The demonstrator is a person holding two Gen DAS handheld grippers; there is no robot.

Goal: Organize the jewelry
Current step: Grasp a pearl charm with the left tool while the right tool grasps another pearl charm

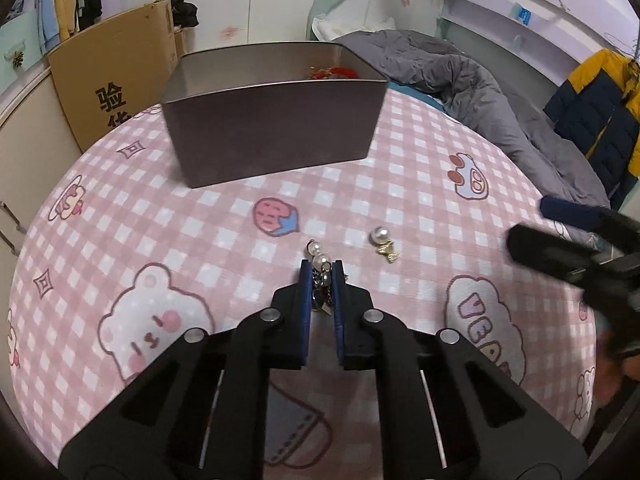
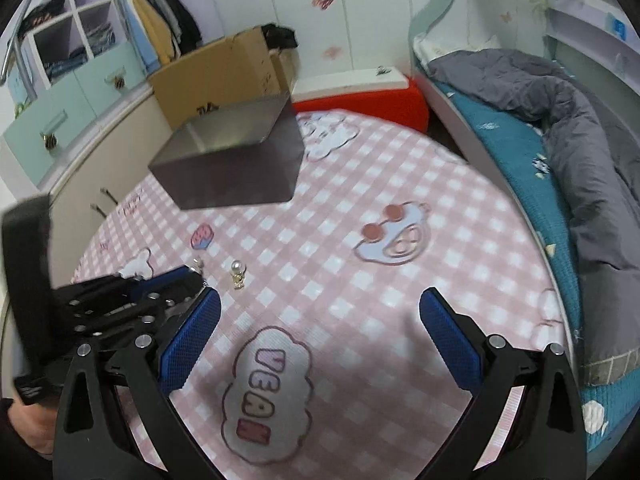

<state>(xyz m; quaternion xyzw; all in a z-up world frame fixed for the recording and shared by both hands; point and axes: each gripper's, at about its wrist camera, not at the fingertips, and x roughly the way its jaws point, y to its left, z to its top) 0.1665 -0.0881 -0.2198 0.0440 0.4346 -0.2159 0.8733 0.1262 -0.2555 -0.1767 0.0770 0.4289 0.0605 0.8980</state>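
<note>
My left gripper [image 1: 322, 270] is shut on a pearl earring [image 1: 320, 260] with a dangling chain, low over the pink checked cloth [image 1: 200, 240]. A second pearl earring [image 1: 384, 242] with a gold charm lies on the cloth just right of it, and shows in the right wrist view [image 2: 238, 272]. The dark metal box [image 1: 272, 120] stands at the far side with red and gold jewelry inside [image 1: 332, 73]. My right gripper [image 2: 320, 312] is open and empty over the cloth, to the right of the left gripper [image 2: 188, 276].
A cardboard carton [image 1: 116, 92] stands behind the box at the left. A bed with a grey duvet [image 2: 580, 140] runs along the right. A red stool [image 2: 360, 100] stands beyond the table's far edge. Cabinets [image 2: 60, 132] line the left.
</note>
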